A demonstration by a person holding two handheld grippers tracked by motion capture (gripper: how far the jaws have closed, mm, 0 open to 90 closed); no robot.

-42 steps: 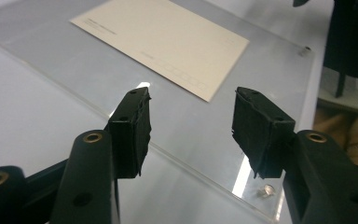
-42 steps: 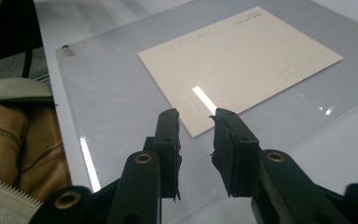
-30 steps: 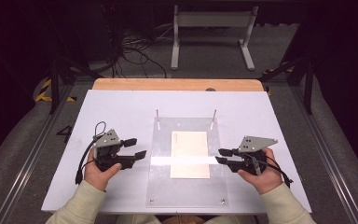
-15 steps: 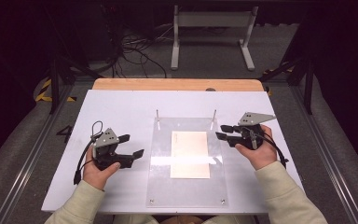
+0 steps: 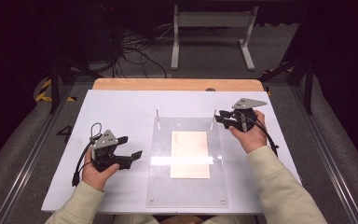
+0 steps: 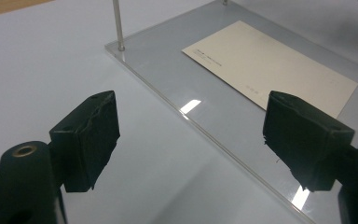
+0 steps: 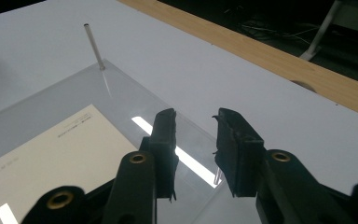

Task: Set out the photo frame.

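A clear acrylic plate [image 5: 161,186] lies mid-table with a cream card [image 5: 189,154] on it and thin metal pins [image 5: 157,115] at its back corners. My left gripper [image 5: 131,146] rests left of the plate, its jaws wide apart after just opening, nothing between them. In the left gripper view, the left gripper [image 6: 196,135] spans the plate's edge [image 6: 168,100] with the card [image 6: 270,65] beyond. My right gripper [image 5: 220,116] is at the back right pin [image 5: 213,115]. In the right gripper view, the right gripper [image 7: 196,116] has been closing to a narrow gap; the pin [image 7: 218,176] shows low between the pads, not pressed.
The white tabletop [image 5: 121,107] has a wooden strip [image 5: 177,84] along its back edge. Behind it are floor cables [image 5: 135,46] and a white stand [image 5: 212,28]. Metal rails [image 5: 32,154] run along both sides of the table.
The right hand moved from beside the card up along the plate's right edge to the back right pin, and its jaws narrowed. The left gripper's jaws opened wider; that hand stayed put.
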